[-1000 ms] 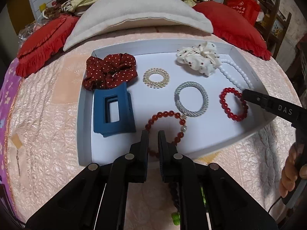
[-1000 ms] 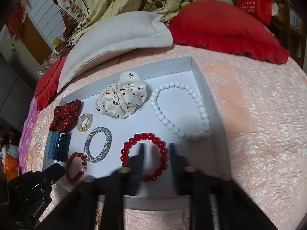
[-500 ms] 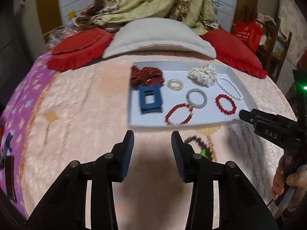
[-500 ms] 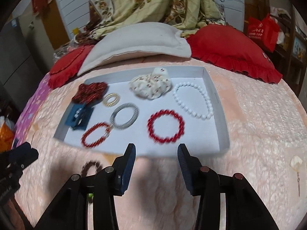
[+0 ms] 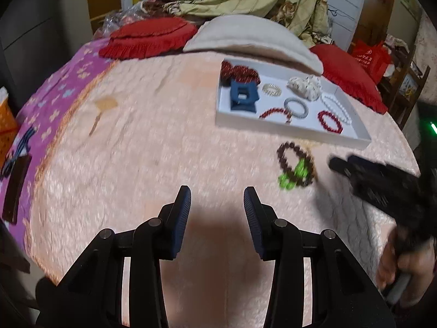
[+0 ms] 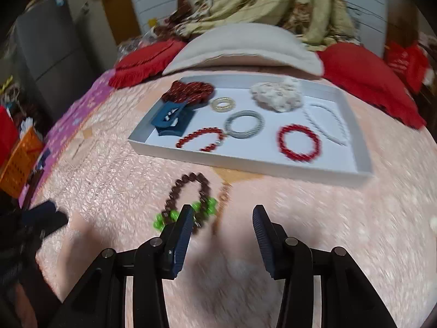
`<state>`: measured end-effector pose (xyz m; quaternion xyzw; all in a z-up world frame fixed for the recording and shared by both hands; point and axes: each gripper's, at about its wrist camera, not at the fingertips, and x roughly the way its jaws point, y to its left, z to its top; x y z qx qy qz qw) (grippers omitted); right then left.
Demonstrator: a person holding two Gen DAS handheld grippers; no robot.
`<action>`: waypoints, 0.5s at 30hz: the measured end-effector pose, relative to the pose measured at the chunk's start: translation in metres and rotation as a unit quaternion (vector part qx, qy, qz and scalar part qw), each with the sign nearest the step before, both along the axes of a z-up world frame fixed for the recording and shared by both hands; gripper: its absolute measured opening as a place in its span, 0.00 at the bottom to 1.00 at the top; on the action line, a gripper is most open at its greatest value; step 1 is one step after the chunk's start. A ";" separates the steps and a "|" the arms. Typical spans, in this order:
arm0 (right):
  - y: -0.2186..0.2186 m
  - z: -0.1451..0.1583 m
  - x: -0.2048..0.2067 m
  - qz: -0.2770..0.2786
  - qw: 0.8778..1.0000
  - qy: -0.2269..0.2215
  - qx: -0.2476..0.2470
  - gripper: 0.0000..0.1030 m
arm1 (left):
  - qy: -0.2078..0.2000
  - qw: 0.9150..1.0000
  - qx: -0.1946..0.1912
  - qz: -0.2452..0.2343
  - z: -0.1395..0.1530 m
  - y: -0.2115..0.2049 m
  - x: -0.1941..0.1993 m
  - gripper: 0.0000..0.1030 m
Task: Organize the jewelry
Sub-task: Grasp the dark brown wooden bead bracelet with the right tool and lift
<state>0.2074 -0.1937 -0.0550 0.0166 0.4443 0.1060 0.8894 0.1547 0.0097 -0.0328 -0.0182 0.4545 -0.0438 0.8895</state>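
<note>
Left view, left gripper (image 5: 217,201) spread and empty above the pink bedspread (image 5: 153,147), white tray (image 5: 289,132) far right, brown bracelet (image 5: 296,166) near it, right view, right gripper (image 6: 222,220) spread, empty, bracelet just left.

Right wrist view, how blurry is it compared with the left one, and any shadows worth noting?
Right wrist view: heavy motion smear across the white tray and brown bracelet; only the right tongs stay sharp. Left wrist view: milder blur, tray contents readable, right tongs smeared, a dark shadow between the left tongs. Both bulge with fisheye curvature.
</note>
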 end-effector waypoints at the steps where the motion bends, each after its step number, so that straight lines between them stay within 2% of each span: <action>1: 0.005 -0.003 0.007 0.005 1.000 0.004 -0.001 0.42 | 0.001 1.000 0.001 0.000 -0.002 0.001 -0.003 0.38; 5: 0.024 -0.021 0.038 0.013 0.999 0.034 -0.008 0.40 | 0.003 1.000 0.013 -0.001 -0.010 0.003 -0.007 0.38; 6: 0.029 -0.028 0.045 0.013 0.999 0.045 -0.021 0.31 | 0.005 1.000 0.011 -0.001 -0.012 0.005 -0.007 0.38; 7: 0.032 -0.032 0.048 0.010 0.998 0.051 -0.033 0.16 | 0.007 1.000 0.007 -0.001 -0.014 0.006 -0.006 0.38; 9: 0.033 -0.036 0.048 0.004 0.998 0.046 -0.052 0.08 | 0.010 1.000 0.005 0.000 -0.019 0.009 -0.005 0.38; 15: -0.017 -0.013 0.023 -0.077 0.997 0.010 -0.006 0.08 | 0.012 1.000 0.004 0.004 -0.026 0.015 -0.008 0.38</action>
